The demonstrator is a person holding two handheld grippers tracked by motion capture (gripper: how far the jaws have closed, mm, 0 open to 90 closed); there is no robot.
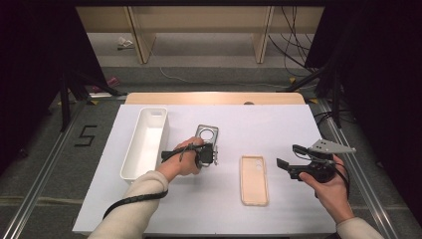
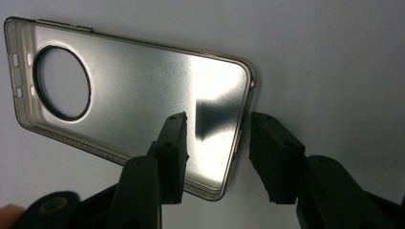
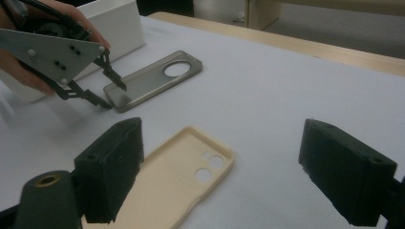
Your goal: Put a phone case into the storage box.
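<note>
White desk (image 1: 209,209): left gripper (image 2: 217,143), spread, straddles the silver case (image 2: 133,95) edge; grasp unfinished; right gripper (image 3: 219,176) spread, idle.

So there's a white table (image 1: 278,124) taking up most of the middle of the high view, with a strip of bare wood edge along its far side. Left of centre sits a long white bin (image 1: 144,144), narrow, open on top, running front to back. Lower right of centre lies a cream phone case (image 1: 254,179), flat, inside facing up, two small round camera holes at its far end. Up top there's pale wooden shelving (image 1: 199,30) on a grey floor, black cables (image 1: 293,50) hanging at upper right, and a black "5" (image 1: 85,135) marked on the floor at left.
</note>
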